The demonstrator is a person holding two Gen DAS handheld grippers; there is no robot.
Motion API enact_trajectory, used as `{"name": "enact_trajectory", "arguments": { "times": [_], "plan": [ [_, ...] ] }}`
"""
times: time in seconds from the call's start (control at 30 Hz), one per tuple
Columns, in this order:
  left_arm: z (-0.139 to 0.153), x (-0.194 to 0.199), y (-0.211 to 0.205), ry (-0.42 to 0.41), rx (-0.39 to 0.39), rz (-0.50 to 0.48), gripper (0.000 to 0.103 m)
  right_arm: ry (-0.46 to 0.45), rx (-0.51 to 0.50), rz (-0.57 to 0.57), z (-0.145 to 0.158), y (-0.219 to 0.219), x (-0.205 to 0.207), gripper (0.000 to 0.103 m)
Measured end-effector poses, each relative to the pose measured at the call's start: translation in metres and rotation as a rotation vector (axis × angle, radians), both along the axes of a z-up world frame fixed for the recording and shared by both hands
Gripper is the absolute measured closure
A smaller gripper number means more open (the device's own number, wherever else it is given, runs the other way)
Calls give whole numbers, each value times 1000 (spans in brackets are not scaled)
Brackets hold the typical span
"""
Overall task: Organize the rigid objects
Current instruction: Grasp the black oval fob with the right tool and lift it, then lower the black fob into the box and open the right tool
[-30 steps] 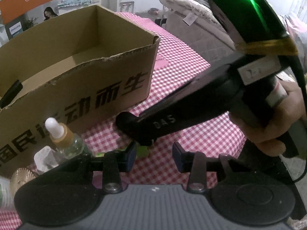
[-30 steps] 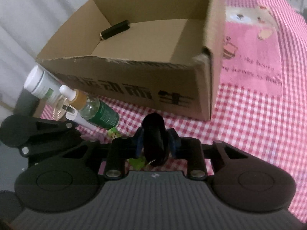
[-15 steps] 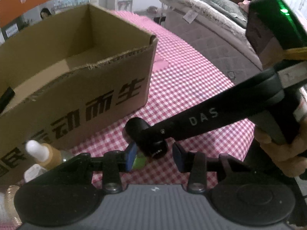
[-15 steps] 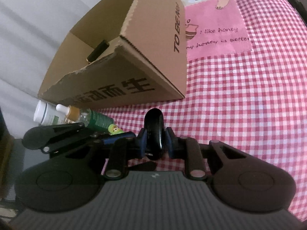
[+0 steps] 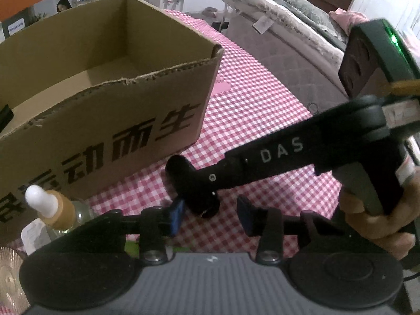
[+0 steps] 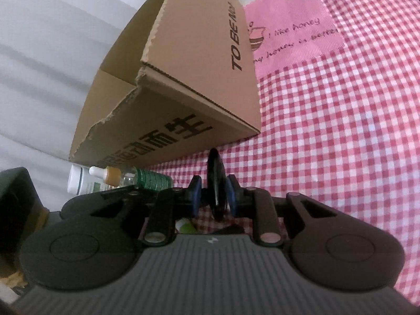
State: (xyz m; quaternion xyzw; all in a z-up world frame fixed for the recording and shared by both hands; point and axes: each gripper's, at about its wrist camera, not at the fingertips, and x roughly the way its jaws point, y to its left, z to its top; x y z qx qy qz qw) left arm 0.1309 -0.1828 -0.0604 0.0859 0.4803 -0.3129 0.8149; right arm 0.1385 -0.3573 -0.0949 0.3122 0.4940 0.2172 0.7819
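The right gripper (image 6: 214, 195) has its fingers clamped on a thin black object (image 6: 215, 181), held low over the checked tabletop (image 6: 341, 131) just near the cardboard box (image 5: 105, 99). The left gripper (image 5: 210, 214) stands partly open, empty, beside a dropper bottle (image 5: 56, 207).

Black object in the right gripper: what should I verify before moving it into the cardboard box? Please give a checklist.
1. Right gripper pads press on the black object: ok.
2. Cardboard box open on top: ok.
3. Free floor inside the box: ok; only one dark item at its edge.
4. Object above the box rim: not ok; it is low, before the front wall.
5. Left gripper open, holding nothing: ok.
6. Dropper bottle out of the path: cannot tell.
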Motion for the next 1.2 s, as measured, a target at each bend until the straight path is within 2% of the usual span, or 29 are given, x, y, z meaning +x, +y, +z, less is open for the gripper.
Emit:
{"name": "enact_trajectory", "arguments": {
  "times": [0.23, 0.47, 0.7, 0.83, 0.97, 1.1, 1.2],
  "plan": [
    [22, -18, 0, -48, -24, -29, 60, -44, -14, -29, 21, -7, -35, 85],
    [73, -41, 15, -156, -76, -32, 60, -162, -27, -40, 71, -1, -65, 85],
    [129, -46, 49, -284, -85, 33, 59, -293, -3, 18, 135, 32, -51, 85],
    [153, -30, 75, -304, -66, 104, 59, -334, 36, 90, 159, 60, -27, 85],
    [155, 8, 100, -238, -40, 178, 59, -286, 86, 153, 161, 92, 15, 85],
    [143, 48, 126, -165, -1, 246, 59, -154, 124, 203, 146, 126, 63, 85],
    [134, 72, 145, -125, 17, 280, 58, -71, 117, 217, 130, 146, 94, 85]
  ]
}}
